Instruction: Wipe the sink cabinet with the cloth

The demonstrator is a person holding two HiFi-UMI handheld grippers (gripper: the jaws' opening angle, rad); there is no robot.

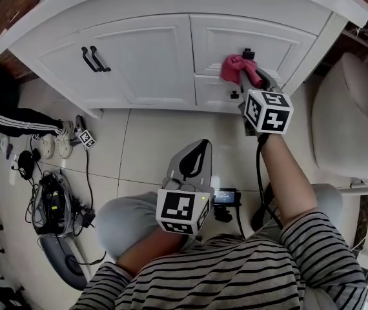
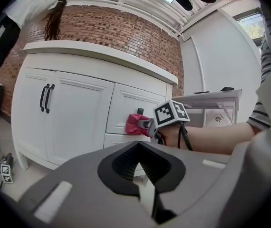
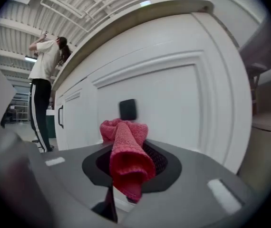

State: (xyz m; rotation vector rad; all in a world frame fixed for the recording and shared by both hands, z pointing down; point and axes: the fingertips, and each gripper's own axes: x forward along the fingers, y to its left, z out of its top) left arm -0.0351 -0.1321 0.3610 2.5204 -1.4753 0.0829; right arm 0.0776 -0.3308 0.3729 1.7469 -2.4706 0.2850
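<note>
All 3 views toward sink cabinet

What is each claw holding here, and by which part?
Right claw grips the red cloth around its bunched middle; left claw is shut on nothing.

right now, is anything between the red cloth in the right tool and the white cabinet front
Nothing visible does. The right tool grips the red knitted cloth right at the white drawer front, next to its small black knob.

Mock bathroom set, white sink cabinet, tiled floor, brick wall, tangled cables
</note>
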